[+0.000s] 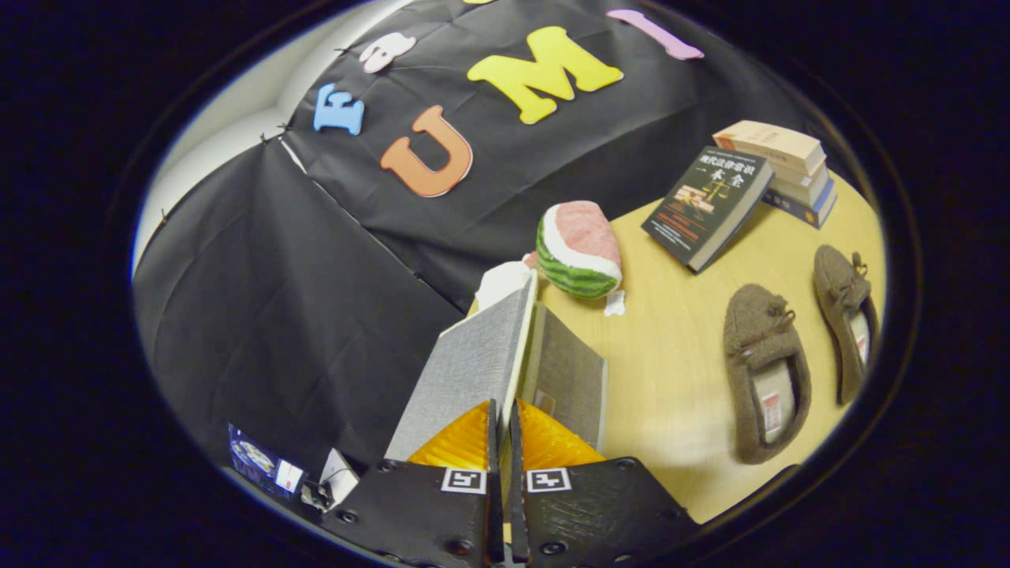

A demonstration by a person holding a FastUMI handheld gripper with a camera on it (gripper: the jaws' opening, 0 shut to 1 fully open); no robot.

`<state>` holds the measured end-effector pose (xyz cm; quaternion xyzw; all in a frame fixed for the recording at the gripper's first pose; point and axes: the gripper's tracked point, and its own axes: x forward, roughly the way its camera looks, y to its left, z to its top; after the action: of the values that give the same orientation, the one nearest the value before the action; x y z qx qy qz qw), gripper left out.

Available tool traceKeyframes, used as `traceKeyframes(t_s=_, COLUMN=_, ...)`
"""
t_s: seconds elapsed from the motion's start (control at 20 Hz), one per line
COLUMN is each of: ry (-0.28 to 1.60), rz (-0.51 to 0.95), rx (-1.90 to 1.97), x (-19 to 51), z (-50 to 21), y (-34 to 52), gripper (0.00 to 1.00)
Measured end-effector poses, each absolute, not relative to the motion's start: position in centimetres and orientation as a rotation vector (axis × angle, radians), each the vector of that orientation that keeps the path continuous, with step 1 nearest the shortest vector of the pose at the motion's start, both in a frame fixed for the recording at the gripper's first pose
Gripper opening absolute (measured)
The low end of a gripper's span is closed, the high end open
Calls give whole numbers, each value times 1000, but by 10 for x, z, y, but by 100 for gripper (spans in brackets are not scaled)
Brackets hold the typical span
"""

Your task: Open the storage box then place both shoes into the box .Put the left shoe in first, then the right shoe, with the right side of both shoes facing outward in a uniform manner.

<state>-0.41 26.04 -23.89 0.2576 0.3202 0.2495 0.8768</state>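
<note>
My gripper (505,410) is shut on the thin front edge of the grey fabric lid (465,367) of the storage box (570,379). The lid is lifted and stands open, with the box's inner wall showing just beside it. On the wooden table (671,371) beyond the box lie two brown fuzzy moccasin shoes side by side, soles down. The nearer shoe (765,371) lies closer to the box and the other shoe (848,331) lies past it. Both shoes are apart from the fingers.
A watermelon-slice toy (580,248) sits on the table just behind the box, with a white object (503,282) beside it. A dark book (706,207) leans on a stack of books (785,162) at the far side.
</note>
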Motion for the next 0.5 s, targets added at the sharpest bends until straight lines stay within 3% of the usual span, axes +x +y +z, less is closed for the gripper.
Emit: traceKeyframes(t_s=0.5, ry=464, rz=714, rx=230, x=-13, z=-94, y=386, gripper=4)
